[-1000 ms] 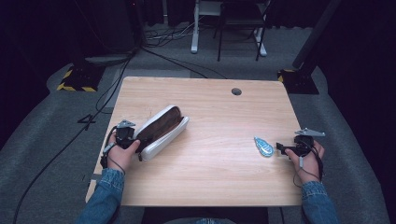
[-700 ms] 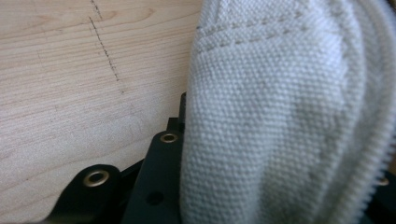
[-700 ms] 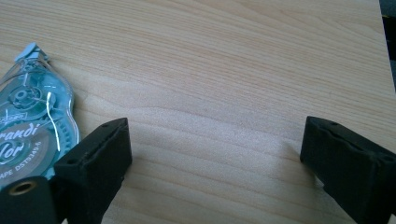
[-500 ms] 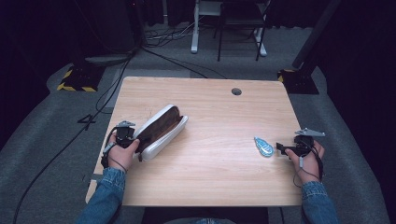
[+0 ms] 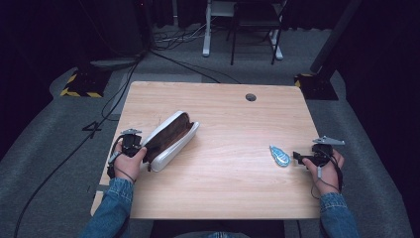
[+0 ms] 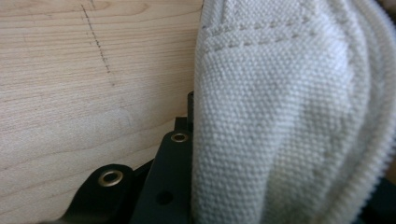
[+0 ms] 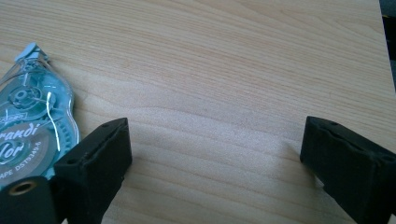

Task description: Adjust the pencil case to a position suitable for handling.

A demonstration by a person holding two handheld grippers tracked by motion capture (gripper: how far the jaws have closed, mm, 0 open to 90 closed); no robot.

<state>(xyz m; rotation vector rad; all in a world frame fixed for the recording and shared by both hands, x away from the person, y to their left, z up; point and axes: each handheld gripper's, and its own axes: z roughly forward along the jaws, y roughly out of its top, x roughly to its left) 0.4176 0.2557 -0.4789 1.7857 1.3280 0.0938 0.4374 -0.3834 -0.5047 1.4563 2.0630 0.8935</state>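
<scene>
White cloth case (image 5: 168, 140): lies open near the table's (image 5: 233, 193) left edge.
Left tool (image 5: 132, 145): its jaws have just been closing and now pinch the case's near end.
Right tool (image 7: 215, 154): jaws apart, holding nothing, by the right edge.
Blue tape roller (image 5: 280, 155): just beside the right tool.
Meaning: the case looks held steady, ready for the roller to go in.

Table (image 5: 233, 193): light wood top with a small round hole (image 5: 251, 97) near its far edge.
Floor (image 5: 44, 173): grey carpet all around the table.
Cables (image 5: 114, 91): black, trailing over the floor beyond the table's far left corner.
Striped base (image 5: 79, 85): yellow and black, left of that corner.
White frame (image 5: 218, 29): standing well behind the table.
</scene>
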